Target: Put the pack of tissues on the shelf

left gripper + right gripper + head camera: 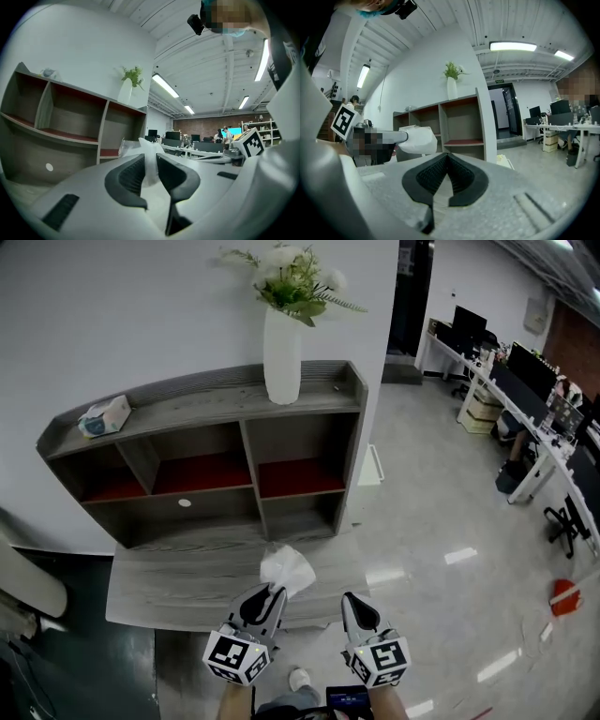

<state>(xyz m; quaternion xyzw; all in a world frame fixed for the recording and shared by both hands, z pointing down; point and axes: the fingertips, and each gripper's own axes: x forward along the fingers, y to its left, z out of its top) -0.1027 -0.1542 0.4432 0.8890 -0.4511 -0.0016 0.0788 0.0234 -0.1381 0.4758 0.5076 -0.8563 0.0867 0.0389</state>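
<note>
1. Left gripper (pixel 272 594): the jaws are clamped on the pack of tissues (pixel 289 568), pinching its near end between the dark pads (pixel 129 176).
2. Right gripper (pixel 349 601): the jaws are closed pad to pad with nothing between them. It is level with the left gripper and just beside it.
3. Location of the pack: off every surface, above the front part of the low grey platform (pixel 178 582), in front of the shelf (pixel 202 470) and apart from it.
4. Orientation: in the right gripper view the pack (pixel 415 139) extends forward from the left jaw tips, with its long axis roughly in line with that gripper and its free end toward the open compartments.
5. Limits of view:
   - The pinched end is hidden between the pads. In the left gripper view only crumpled white wrap (pixel 145 150) shows above them, and no print is legible.
   - The bottom edge of the head view cuts off both hands.
6. On the shelf top there are a white vase (pixel 281 357) with flowers and, at the left end, a second tissue pack (pixel 103 416).
</note>
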